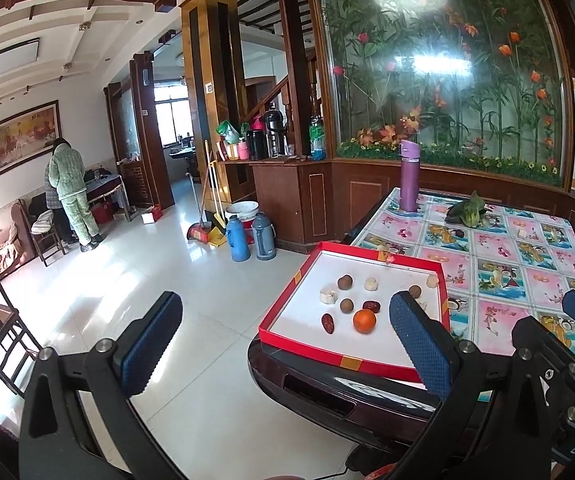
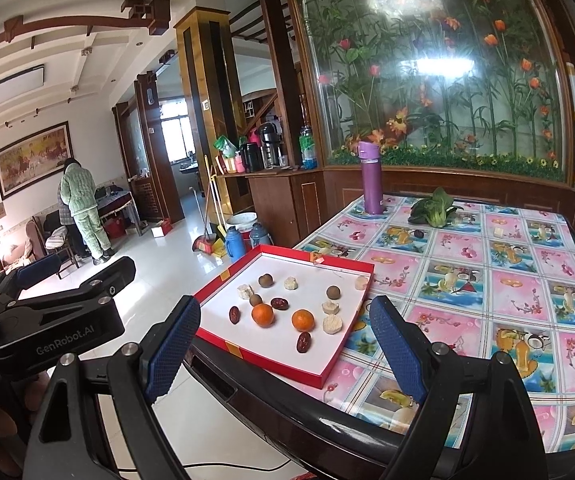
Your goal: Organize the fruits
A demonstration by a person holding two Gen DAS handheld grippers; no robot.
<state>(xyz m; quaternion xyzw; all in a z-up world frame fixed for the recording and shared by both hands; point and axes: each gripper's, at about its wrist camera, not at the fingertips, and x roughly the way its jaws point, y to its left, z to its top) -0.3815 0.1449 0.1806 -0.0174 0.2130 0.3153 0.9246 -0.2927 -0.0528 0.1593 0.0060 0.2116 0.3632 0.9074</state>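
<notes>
Left tool point(image 1: 285, 350) hides an orange; right view shows 2 oranges point(image 2: 302, 319)

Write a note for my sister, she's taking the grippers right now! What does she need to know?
Left gripper: open, empty, held short of the table edge.
Right gripper: open, empty, also in front of the table.
The red tray sits at the near corner of the table. In it, all scattered and mixed: two oranges, three red dates, three brown round fruits and several pale chunks.
A purple bottle and leafy greens sit farther back.
Done: no sorting shows yet.
Left: grouping the fruits by kind.
</notes>
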